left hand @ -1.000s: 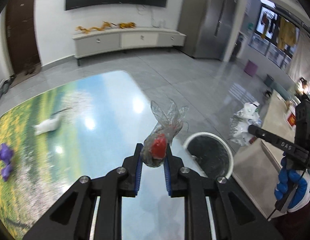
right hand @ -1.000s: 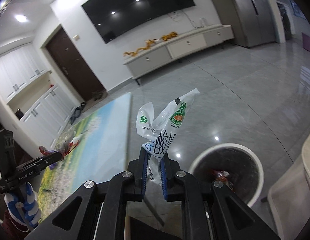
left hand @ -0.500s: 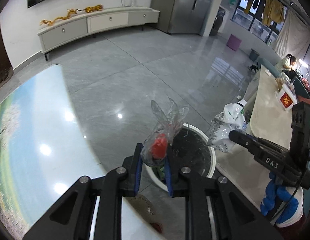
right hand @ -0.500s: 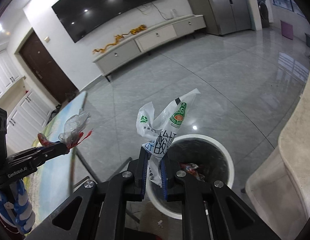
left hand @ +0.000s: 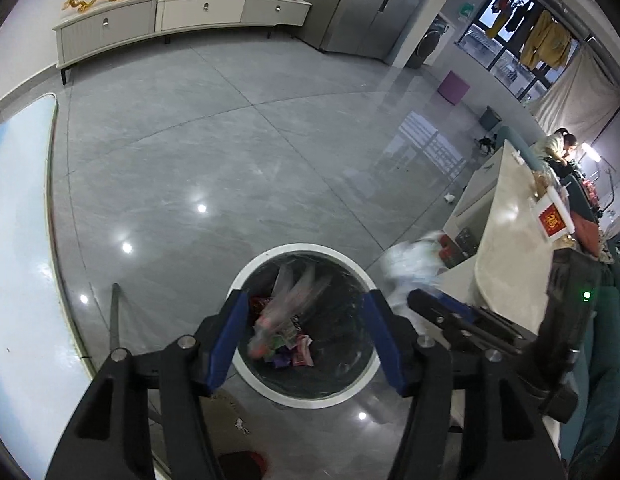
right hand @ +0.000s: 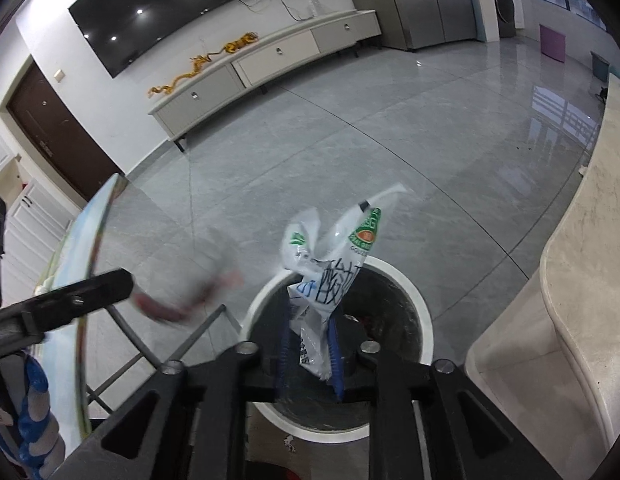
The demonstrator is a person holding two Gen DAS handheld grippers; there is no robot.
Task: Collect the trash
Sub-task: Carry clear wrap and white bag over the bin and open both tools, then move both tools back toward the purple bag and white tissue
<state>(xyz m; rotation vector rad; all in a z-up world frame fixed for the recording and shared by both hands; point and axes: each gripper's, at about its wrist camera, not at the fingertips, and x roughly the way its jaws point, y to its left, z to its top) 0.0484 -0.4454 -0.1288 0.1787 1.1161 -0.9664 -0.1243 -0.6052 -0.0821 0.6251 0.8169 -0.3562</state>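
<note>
My left gripper (left hand: 304, 336) is open above the round white-rimmed trash bin (left hand: 246, 276). The clear plastic bag with a red piece (left hand: 282, 312) is a blur between its jaws, falling into the bin onto several wrappers. In the right wrist view the same bag (right hand: 190, 300) blurs just off the left gripper's fingertips (right hand: 110, 284). My right gripper (right hand: 308, 344) is shut on a white printed wrapper with a green label (right hand: 329, 272), held over the bin (right hand: 423, 320). The wrapper also shows blurred in the left wrist view (left hand: 409, 260).
The glass table with a landscape print (left hand: 18, 240) lies to the left of the bin; its edge shows in the right wrist view (right hand: 90, 256). A beige counter (right hand: 581, 300) stands to the right. Grey tiled floor (left hand: 250, 140) stretches beyond to a low white cabinet (left hand: 170, 12).
My left gripper has opened and let go of the clear bag, which drops toward the bin. Both grippers have moved from the table to over the bin. The right one still holds the wrapper.
</note>
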